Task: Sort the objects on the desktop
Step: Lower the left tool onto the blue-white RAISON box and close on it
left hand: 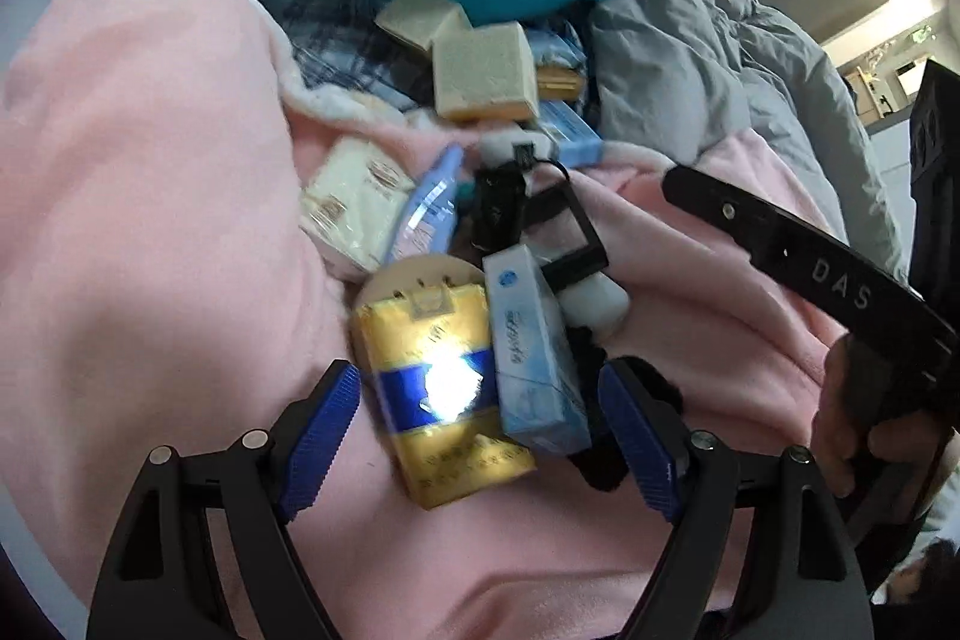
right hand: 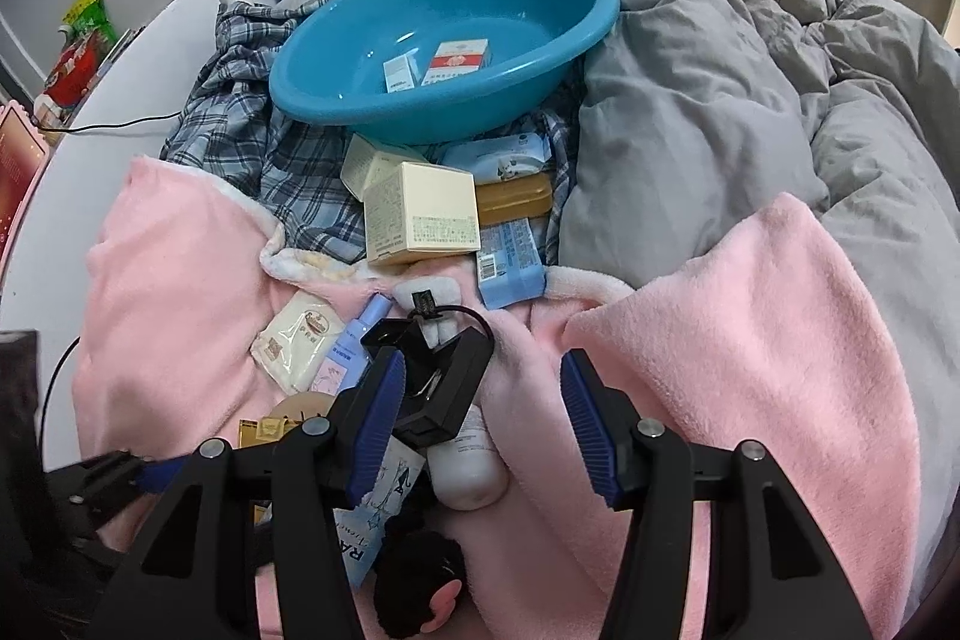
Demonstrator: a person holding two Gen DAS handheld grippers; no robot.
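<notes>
My left gripper (left hand: 480,430) stood with jaws wide and empty, straddling the yellow pack (left hand: 441,394) and the pale blue box (left hand: 534,352), both lying lengthwise away from me on the pink blanket (left hand: 150,220). The right gripper (right hand: 480,424), equally wide, hung farther off; the blue basin (right hand: 444,58) lay well ahead.

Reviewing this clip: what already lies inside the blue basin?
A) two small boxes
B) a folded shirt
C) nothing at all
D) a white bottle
A: the right wrist view shows two small boxes, a red and white box and a smaller white box, lying side by side on the floor of the blue basin.
</notes>
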